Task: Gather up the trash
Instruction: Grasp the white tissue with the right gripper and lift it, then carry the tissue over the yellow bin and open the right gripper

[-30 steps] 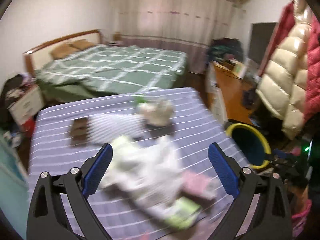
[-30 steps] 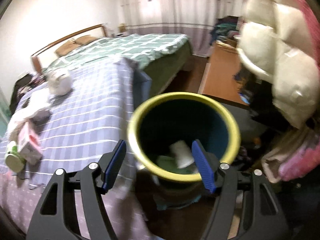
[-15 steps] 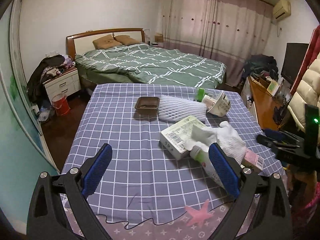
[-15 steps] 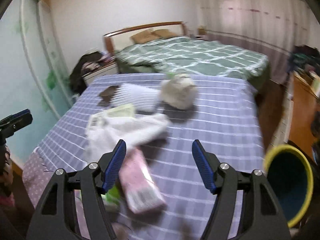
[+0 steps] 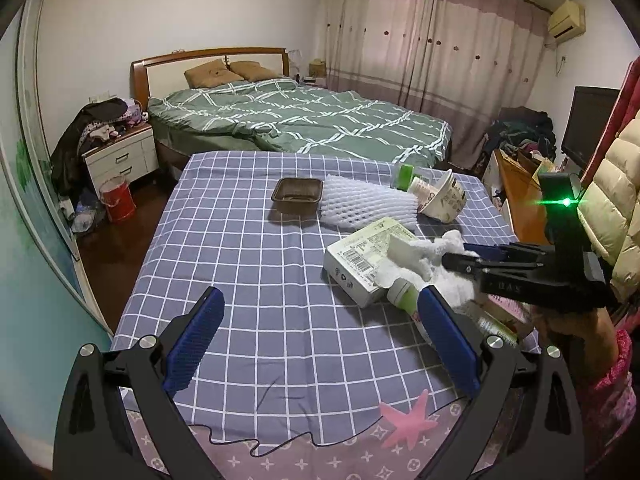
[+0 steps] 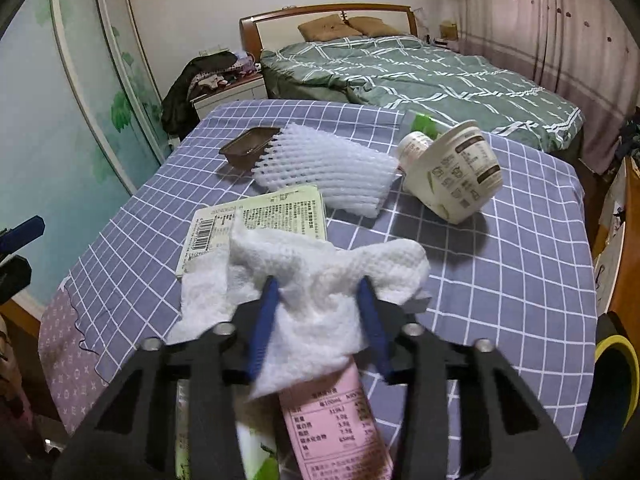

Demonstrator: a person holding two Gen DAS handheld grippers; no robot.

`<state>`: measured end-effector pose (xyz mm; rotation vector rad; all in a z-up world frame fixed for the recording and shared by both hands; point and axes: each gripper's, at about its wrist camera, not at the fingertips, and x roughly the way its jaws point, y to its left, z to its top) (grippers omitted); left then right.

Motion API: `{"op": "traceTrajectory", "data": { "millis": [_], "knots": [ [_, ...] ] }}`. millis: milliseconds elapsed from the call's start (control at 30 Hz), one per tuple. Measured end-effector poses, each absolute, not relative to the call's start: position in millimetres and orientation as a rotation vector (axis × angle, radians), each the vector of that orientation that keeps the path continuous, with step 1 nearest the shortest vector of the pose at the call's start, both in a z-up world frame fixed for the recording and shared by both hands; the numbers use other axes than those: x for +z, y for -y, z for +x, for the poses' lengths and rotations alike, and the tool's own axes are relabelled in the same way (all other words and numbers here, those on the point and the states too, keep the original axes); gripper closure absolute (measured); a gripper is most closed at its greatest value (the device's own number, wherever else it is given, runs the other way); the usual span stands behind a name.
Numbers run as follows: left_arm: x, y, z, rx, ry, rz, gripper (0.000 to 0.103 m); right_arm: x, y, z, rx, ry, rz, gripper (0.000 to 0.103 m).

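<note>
Trash lies on the checked purple tablecloth (image 5: 256, 272). A crumpled white paper towel (image 6: 316, 280) lies over a cream box (image 6: 280, 208) and a pink carton (image 6: 336, 432). My right gripper (image 6: 318, 292) straddles the towel, its jaws partly closed around it; it also shows in the left wrist view (image 5: 468, 258). Further back lie a white foam net (image 6: 324, 168), a brown tray (image 6: 248, 146), a paper bowl (image 6: 456, 172) and a green-capped bottle (image 6: 422, 124). My left gripper (image 5: 316, 328) is open and empty above the table's near side.
A yellow-rimmed bin (image 6: 616, 368) stands off the table's right edge. A green bed (image 5: 304, 120) lies behind the table. A nightstand (image 5: 120, 156) and red bucket (image 5: 118, 198) are at the left. Jackets (image 5: 612, 208) hang at the right.
My right gripper swung from over the bin to the table and has come down around the paper towel, jaws narrowing. My left gripper pulled back and turned left, now steady.
</note>
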<state>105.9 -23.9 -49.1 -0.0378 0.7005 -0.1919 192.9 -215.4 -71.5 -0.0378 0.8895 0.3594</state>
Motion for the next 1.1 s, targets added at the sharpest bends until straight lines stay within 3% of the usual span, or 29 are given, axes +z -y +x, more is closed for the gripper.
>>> {"op": "traceTrajectory", "data": {
  "millis": [67, 167, 667, 1100],
  "knots": [
    [-52.8, 25.5, 108.1, -0.196, -0.711, -0.04, 0.007, -69.7, 213.0, 191.6, 0.358, -0.881, -0.048, 0.088],
    [-56.1, 28.2, 109.8, -0.203, -0.719, -0.04, 0.007, -61.8, 213.6, 187.2, 0.371, -0.858, -0.036, 0.093],
    [-62.2, 37.7, 109.6, -0.233, -0.732, -0.027, 0.007, 40.3, 254.4, 153.2, 0.374, -0.625, 0.083, 0.094],
    [-65.1, 62.6, 110.8, -0.277, -0.75, 0.01, 0.007, 87.8, 323.6, 122.9, 0.273, -0.534, 0.119, 0.094]
  ]
}}
